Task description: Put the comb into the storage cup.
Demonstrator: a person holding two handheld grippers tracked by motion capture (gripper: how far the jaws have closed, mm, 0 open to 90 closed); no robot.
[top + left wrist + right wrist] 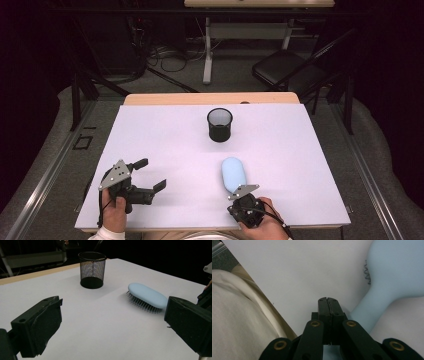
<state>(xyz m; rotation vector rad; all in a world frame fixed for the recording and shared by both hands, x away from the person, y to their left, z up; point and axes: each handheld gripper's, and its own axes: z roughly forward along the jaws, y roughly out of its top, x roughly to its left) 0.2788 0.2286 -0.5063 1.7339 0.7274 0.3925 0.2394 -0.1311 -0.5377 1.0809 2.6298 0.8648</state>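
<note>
A light blue hairbrush is seen lying bristles down on the white worktop, its handle pointing toward the person's edge, so that the handle can be reached from the near side. The right tongs are held with their jaws pressed together on nothing; in the right gripper view the brush handle lies just beside them, to the right of the jaws, not between them. From this it is judged that the jaws would have to be parted before the handle could be taken. The left tongs are held low over the near left of the worktop with jaws wide apart and empty, well apart from the brush, and are presumably kept ready to assist. A black mesh cup stands upright toward the far middle of the worktop, beyond the brush, its open mouth facing up; it is judged the likely receptacle for the brush.
</note>
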